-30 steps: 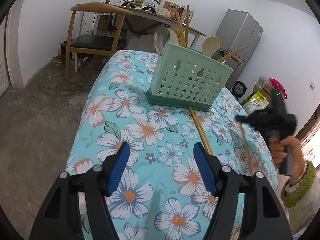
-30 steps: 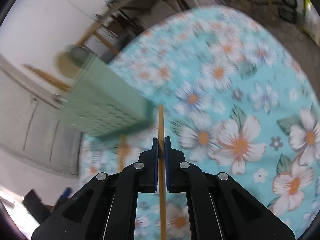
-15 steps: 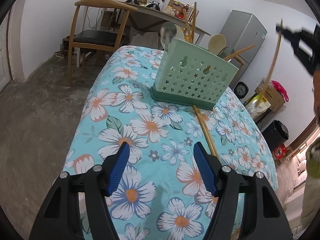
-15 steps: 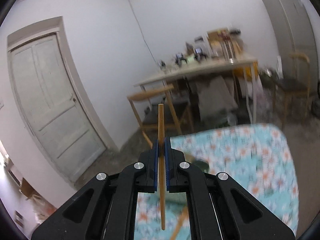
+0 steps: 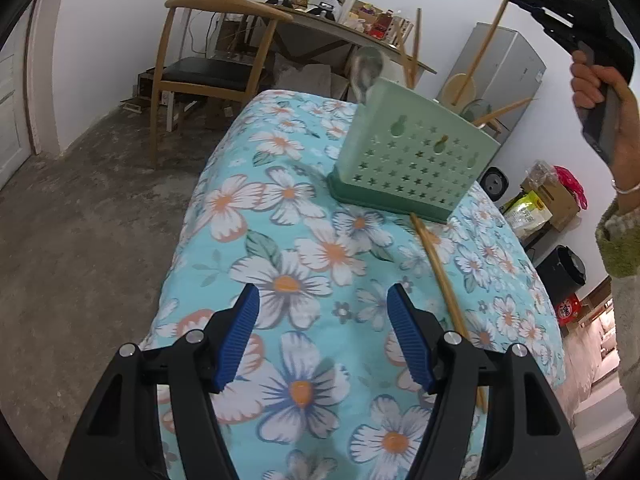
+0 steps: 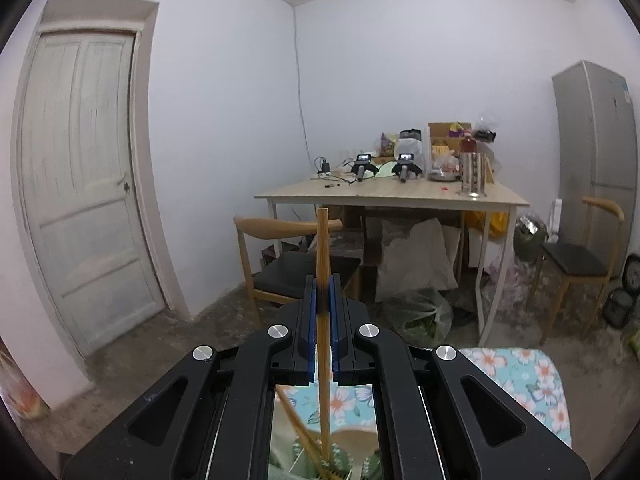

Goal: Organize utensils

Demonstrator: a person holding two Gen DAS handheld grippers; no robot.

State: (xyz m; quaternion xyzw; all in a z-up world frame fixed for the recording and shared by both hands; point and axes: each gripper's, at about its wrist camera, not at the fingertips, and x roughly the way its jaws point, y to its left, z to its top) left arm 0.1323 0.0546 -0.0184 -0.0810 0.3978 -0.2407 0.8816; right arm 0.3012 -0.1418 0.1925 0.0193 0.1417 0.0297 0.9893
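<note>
Floral-cloth surface (image 5: 280,216) carries green utensil caddy (image 5: 416,156) at far right. Right tongs (image 6: 323,300) clamp one chopstick (image 6: 322,248) upright, raised above caddy, lower end among utensils already in it. Second chopstick (image 5: 440,276) lies on cloth near caddy. Left tongs (image 5: 322,340) gape empty over near cloth.

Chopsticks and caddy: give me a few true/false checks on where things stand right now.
1. The right tongs pinch a chopstick. True.
2. The left tongs hold the other chopstick. False: they are open and empty; it lies on the tablecloth.
3. The caddy is empty. False: utensils stick out of it.
4. The lying chopstick's far end reaches the caddy's base. True.
</note>
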